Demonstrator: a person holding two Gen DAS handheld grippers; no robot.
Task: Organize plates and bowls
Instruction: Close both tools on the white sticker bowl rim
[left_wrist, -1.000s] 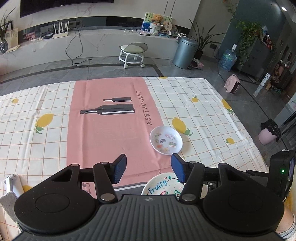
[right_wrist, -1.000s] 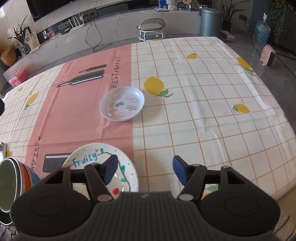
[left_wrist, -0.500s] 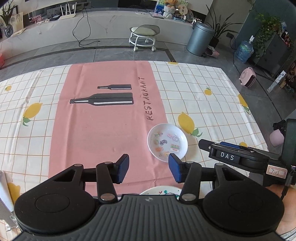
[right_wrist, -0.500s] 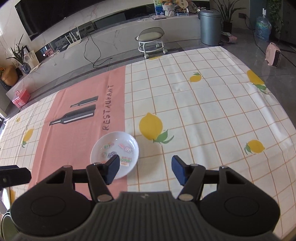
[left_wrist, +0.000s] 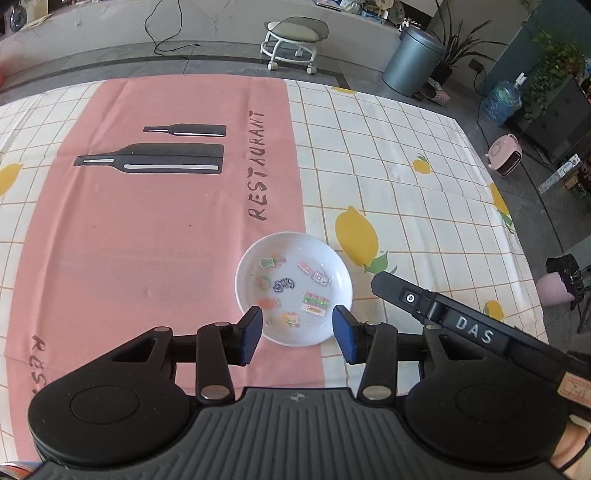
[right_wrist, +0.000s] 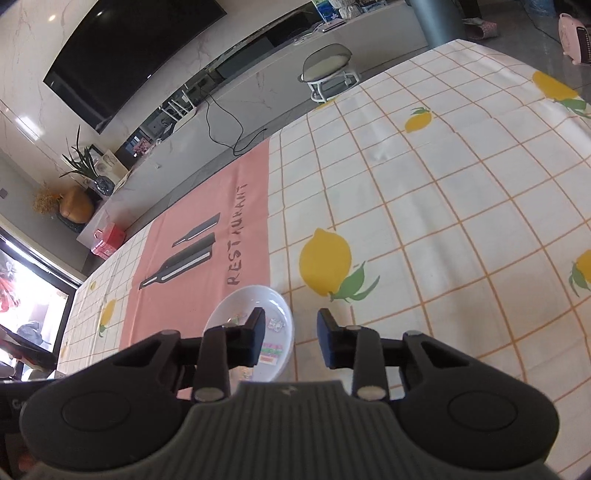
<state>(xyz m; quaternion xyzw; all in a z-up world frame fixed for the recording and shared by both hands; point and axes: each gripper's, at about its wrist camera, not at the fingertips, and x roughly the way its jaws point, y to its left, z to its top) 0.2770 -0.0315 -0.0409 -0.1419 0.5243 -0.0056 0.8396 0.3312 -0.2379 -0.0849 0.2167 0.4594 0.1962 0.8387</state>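
Observation:
A small white plate (left_wrist: 293, 288) with colourful stickers inside lies where the pink runner meets the checked cloth. My left gripper (left_wrist: 297, 332) hovers over its near edge. The jaws are closing, the blue pads clear of the plate and holding nothing. My right gripper (right_wrist: 291, 339) is at the same plate (right_wrist: 240, 302) from the right side. Its jaws straddle the right rim and are closing, with a gap still showing at both pads. In the left wrist view the right gripper's black side (left_wrist: 443, 317) reaches towards the plate's right rim.
The table wears a lemon-print checked cloth (left_wrist: 406, 166) with a pink "RESTAURANT" runner (left_wrist: 147, 240). Beyond the far edge stand a wheeled stool (left_wrist: 295, 40) and a grey bin (left_wrist: 413, 59). The table's right edge (left_wrist: 517, 229) drops to the floor.
Both grippers moved forward and down onto the small sticker plate, and both pairs of jaws narrowed. The larger "Fruity" plate slipped out of view below. The right view has tilted.

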